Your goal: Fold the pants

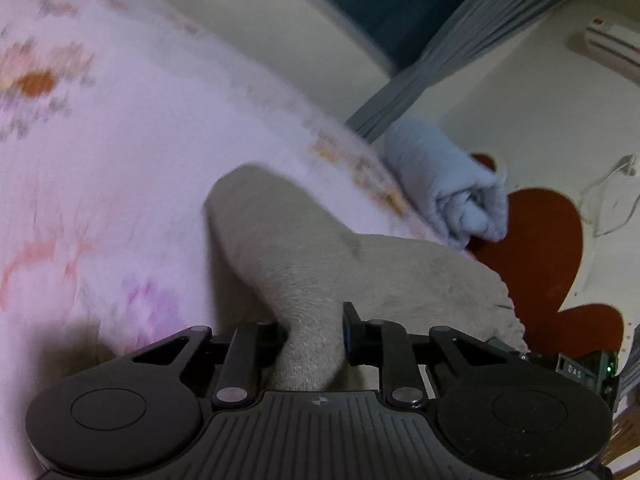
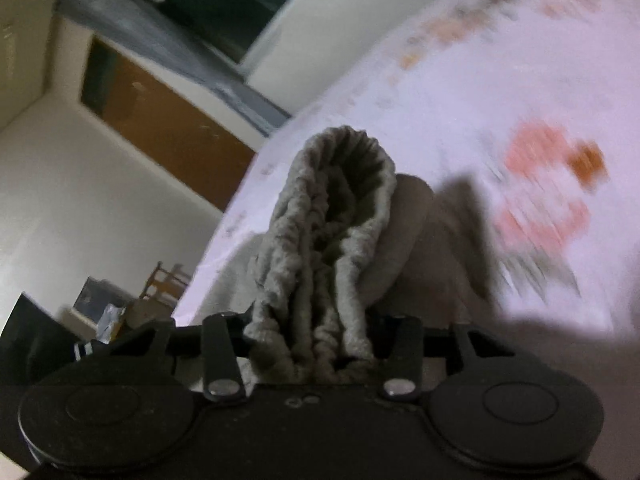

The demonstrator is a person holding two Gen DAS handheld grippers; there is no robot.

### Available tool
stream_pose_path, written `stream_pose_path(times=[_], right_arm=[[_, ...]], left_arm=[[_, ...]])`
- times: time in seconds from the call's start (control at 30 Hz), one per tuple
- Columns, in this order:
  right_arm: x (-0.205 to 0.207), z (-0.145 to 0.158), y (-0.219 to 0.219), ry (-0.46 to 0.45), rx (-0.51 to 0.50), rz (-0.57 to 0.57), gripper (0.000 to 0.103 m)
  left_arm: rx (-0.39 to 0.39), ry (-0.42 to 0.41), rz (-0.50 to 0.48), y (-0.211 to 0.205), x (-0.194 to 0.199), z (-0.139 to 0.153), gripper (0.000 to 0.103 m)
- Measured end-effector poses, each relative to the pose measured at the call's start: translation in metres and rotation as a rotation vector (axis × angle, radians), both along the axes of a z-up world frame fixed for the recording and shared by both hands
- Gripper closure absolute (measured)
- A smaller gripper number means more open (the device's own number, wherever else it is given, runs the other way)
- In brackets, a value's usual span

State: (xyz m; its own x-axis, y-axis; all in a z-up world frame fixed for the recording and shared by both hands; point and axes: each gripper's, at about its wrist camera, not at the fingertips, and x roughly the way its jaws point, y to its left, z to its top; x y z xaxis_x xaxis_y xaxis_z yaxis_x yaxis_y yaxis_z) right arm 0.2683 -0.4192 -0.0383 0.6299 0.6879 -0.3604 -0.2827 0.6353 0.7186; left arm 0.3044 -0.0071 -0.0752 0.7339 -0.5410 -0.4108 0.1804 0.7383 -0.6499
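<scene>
The pants are grey-beige knit fabric. In the left wrist view my left gripper (image 1: 314, 336) is shut on a smooth fold of the pants (image 1: 304, 248), which runs up and away over the bed. In the right wrist view my right gripper (image 2: 312, 344) is shut on the gathered elastic waistband of the pants (image 2: 340, 216), bunched in ridges and standing up between the jaws. Both views are motion-blurred. The rest of the pants hangs below and is partly hidden.
A pale pink floral bedsheet (image 1: 120, 140) covers the bed under the pants and also shows in the right wrist view (image 2: 500, 92). A rolled light-blue cloth (image 1: 448, 184) lies at the bed's edge by a red heart-shaped mat (image 1: 540, 248). A wooden door (image 2: 160, 120) and furniture stand beyond.
</scene>
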Motion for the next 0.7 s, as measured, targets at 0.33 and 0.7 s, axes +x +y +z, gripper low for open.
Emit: stream_pose_path(times=[0.33,0.7], right_arm=[[0.135,0.021,0.028,-0.038,0.030,0.090,0.066],[0.193,-0.083,0.024,0.147,0.096,0.039,0.060]], left_arm=[[0.022,-0.041,0.085,0.043,0.105,0.020,0.082],[-0.060,0.055,0.119,0.056,0.159,-0.070,0.064]])
